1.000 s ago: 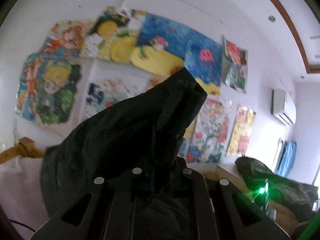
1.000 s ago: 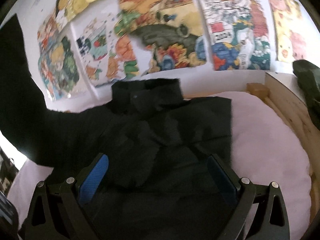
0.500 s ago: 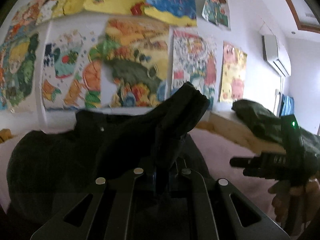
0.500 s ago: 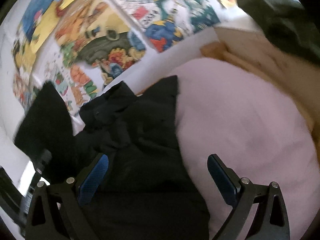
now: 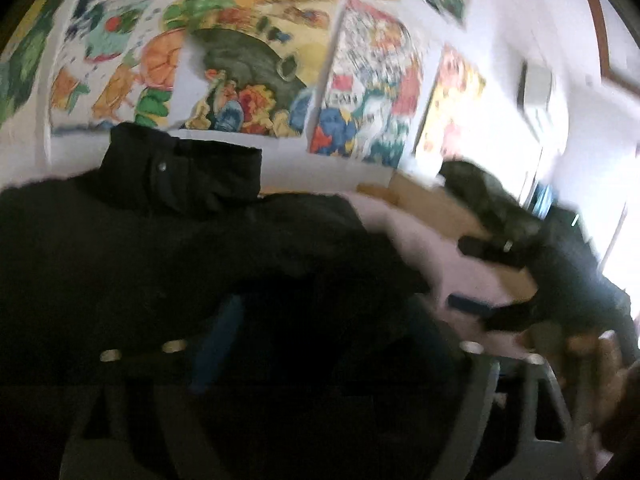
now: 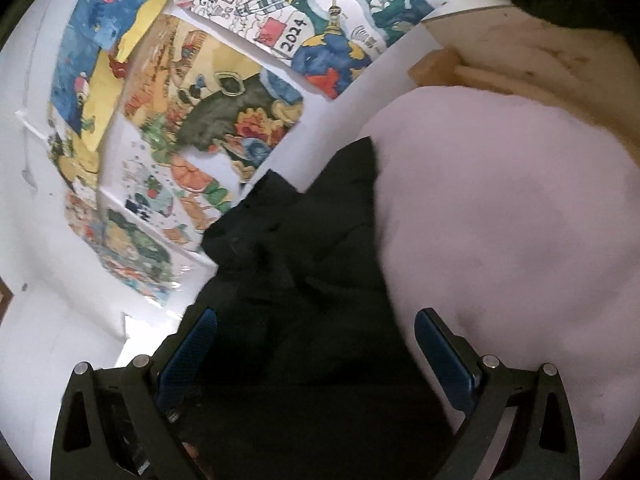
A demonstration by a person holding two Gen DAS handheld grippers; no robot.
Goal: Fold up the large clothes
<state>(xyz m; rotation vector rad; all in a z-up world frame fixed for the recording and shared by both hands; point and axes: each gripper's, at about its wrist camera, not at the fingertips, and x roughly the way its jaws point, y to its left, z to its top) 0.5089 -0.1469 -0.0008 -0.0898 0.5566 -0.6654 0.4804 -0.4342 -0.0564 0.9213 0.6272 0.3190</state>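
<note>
A large black jacket (image 5: pixel 160 248) lies spread on a pale pink bed cover (image 6: pixel 500 220), its collar toward the poster wall. It also shows in the right wrist view (image 6: pixel 304 280). My left gripper (image 5: pixel 320 344) is low over the jacket with its fingers spread apart, and dark cloth lies between them; the view is blurred. My right gripper (image 6: pixel 316 344) is open with blue pads (image 6: pixel 444 356), hovering above the jacket's right edge and holding nothing. The right gripper also shows at the right of the left wrist view (image 5: pixel 480 280).
Colourful posters (image 5: pixel 248 60) cover the white wall behind the bed. A wooden bed frame (image 6: pixel 520 52) runs along the right side with a dark green garment (image 5: pixel 492 200) draped on it. An air conditioner (image 5: pixel 536 88) hangs high on the right wall.
My left gripper came down from high up, laid the black sleeve across the jacket and opened. My right gripper tilted and shifted to the jacket's right edge.
</note>
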